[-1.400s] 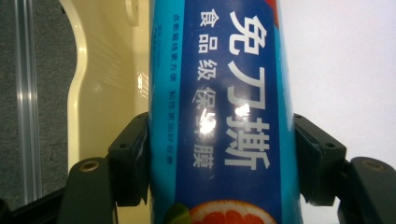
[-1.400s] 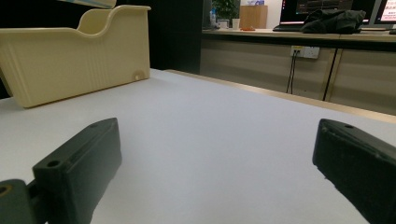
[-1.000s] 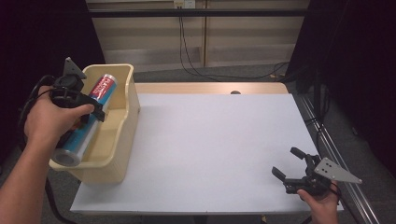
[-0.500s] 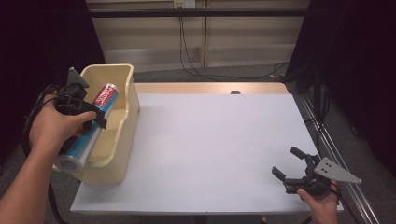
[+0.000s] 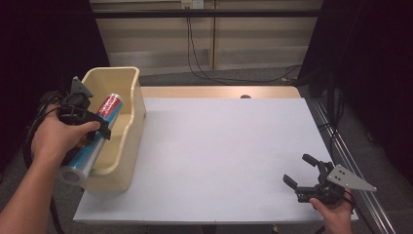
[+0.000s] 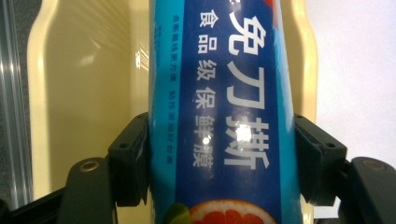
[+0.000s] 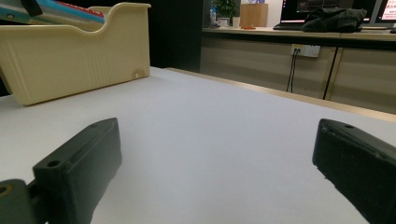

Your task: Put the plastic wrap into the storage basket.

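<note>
While the left tool [image 5: 100, 127] pinches the blue roll [image 6: 219, 112] around its middle, the roll lies slanted over the yellow bin [image 5: 127, 122] at the table's [image 5: 219, 156] left edge. The right tool [image 5: 298, 171] rests spread wide, holding nothing, at the near right corner.

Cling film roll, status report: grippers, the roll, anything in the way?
Left gripper shut on cling film roll, over the cream bin. Right gripper open, empty, low over the table. Nothing in the way.
</note>
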